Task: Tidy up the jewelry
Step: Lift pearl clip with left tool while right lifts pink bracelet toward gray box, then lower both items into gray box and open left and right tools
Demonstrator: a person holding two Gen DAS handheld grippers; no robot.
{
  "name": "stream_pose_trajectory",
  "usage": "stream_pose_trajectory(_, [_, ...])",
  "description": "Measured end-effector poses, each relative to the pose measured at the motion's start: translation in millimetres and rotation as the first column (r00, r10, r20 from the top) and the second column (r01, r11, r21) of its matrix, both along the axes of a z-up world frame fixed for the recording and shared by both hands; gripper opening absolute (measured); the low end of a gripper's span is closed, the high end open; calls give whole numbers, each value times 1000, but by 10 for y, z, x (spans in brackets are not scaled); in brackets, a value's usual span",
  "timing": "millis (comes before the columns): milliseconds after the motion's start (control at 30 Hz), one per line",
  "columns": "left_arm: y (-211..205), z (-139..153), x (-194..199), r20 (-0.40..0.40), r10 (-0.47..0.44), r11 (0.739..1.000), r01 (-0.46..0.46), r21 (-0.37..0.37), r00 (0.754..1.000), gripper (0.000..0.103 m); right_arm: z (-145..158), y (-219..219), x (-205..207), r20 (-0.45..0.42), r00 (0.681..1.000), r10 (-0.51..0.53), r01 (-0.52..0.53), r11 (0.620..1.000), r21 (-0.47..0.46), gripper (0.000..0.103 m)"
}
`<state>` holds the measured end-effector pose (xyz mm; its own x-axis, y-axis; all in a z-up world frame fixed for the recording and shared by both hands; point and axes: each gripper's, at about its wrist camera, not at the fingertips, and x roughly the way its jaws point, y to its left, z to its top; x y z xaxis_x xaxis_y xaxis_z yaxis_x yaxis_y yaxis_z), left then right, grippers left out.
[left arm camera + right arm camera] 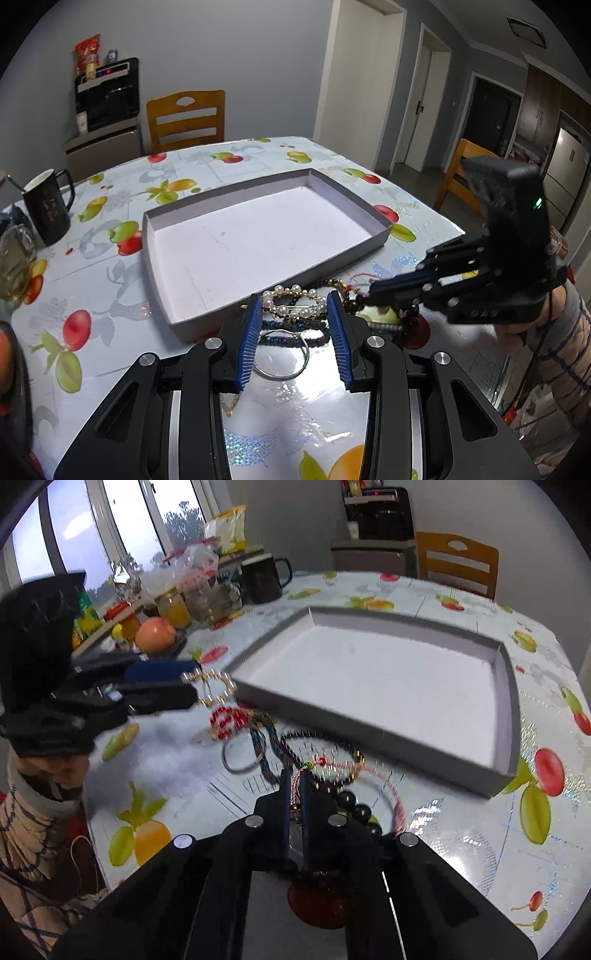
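Note:
My left gripper is shut on a pearl hair clip, pinched between the tips of its blue pads. The right wrist view shows the same clip sticking out past the left gripper, beside the near corner of the box. My right gripper has its jaws nearly together, shut on a thin pink cord bracelet. The rest of the pile lies on the table: a dark bead bracelet, a blue braided band, a silver bangle and a red-and-white beaded piece. The shallow grey box holds nothing.
A black mug and a glass jar stand at the table's left. Jars, bags and an orange fruit crowd the window side. Wooden chairs stand beyond the far edge. A person's checked sleeve is behind the left gripper.

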<state>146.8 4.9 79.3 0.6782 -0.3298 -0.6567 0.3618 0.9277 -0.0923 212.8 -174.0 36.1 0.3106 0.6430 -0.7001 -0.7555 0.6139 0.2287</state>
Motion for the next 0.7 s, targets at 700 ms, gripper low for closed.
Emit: stream_pose_trajectory(700, [81, -38, 537, -19, 58, 998, -57, 6, 998, 37, 564, -178, 490, 47, 990, -130, 119, 975, 189, 3])
